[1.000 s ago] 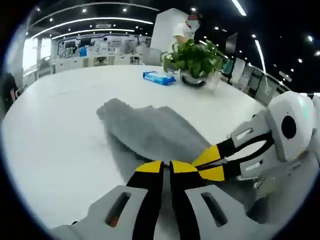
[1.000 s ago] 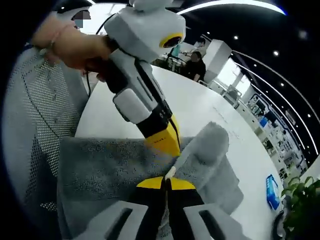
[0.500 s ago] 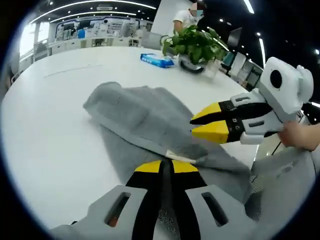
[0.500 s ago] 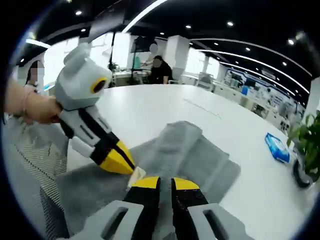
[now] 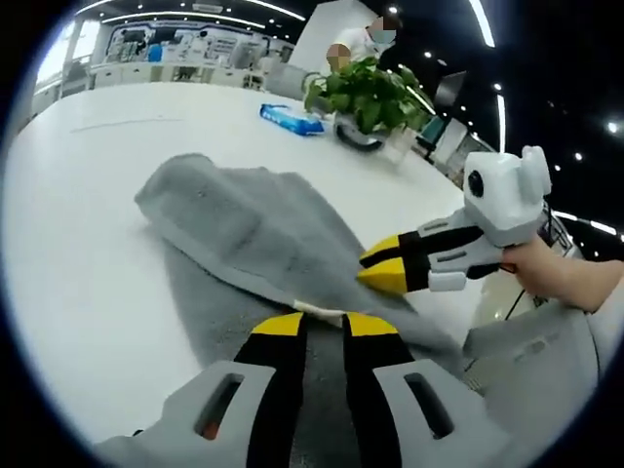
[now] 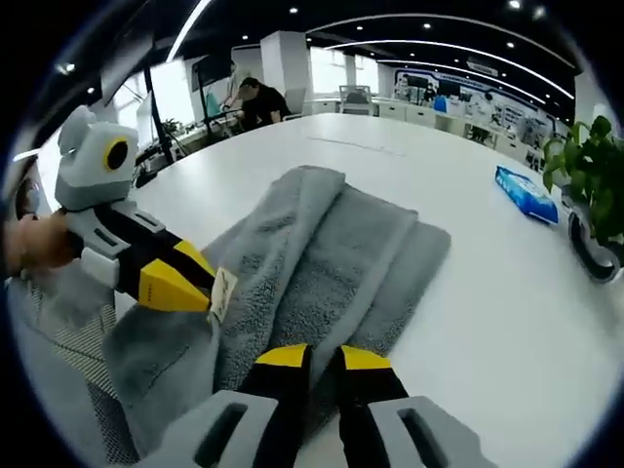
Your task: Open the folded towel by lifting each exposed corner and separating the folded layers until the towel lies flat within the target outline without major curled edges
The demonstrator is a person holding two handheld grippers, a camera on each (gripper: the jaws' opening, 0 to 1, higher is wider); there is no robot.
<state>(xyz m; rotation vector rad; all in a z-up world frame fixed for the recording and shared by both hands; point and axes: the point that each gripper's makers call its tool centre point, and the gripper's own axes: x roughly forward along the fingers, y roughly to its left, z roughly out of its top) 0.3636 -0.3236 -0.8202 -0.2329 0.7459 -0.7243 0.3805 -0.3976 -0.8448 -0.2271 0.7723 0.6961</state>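
A grey towel (image 5: 253, 234) lies folded in layers on the white table (image 5: 78, 244). My left gripper (image 5: 324, 327) is shut on its near corner, where a small white label (image 5: 317, 310) sticks out between the yellow tips. From the right my right gripper (image 5: 363, 278) comes in, jaws together on the edge of the towel's upper layer. In the right gripper view the towel (image 6: 322, 253) spreads ahead in long folds. My right gripper (image 6: 325, 356) is shut over its near edge. The left gripper (image 6: 203, 292) pinches the label (image 6: 222, 292) corner at the left.
A potted plant (image 5: 366, 97) and a blue packet (image 5: 291, 118) stand on the far side of the table; the same plant (image 6: 585, 175) and packet (image 6: 526, 192) also appear in the right gripper view. The person's hand (image 5: 556, 273) and grey clothing are near the table edge. People stand far behind.
The two grippers have drawn apart, each still on the towel. The towel's layers now lie more spread out. Both cameras have swung.
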